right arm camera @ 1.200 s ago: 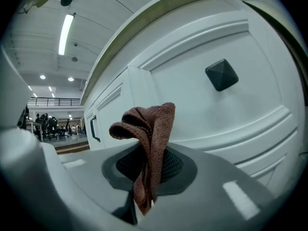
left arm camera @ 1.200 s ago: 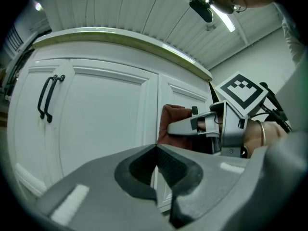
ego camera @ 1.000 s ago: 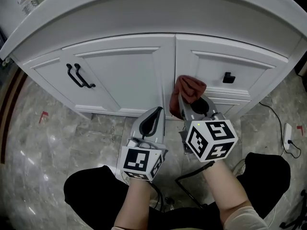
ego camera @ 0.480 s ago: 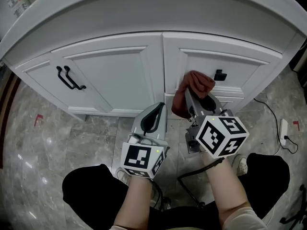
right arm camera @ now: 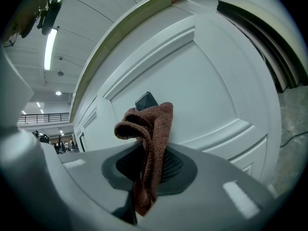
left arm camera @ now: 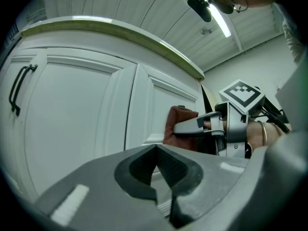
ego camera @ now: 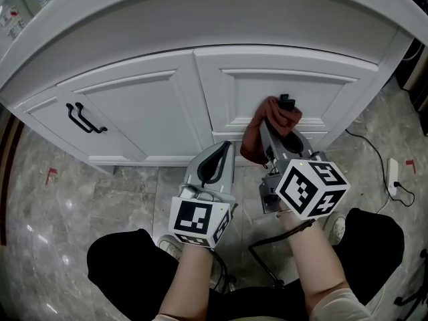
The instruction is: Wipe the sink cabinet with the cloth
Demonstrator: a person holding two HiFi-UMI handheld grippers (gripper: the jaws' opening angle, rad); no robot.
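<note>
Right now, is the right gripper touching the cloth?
Touching. The right gripper view shows the right gripper shut on the cloth, pinched between its jaws.

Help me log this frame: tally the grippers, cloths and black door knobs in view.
Grippers: 2 (left gripper, right gripper)
Cloth: 1
Knob: 1
Total: 4
</note>
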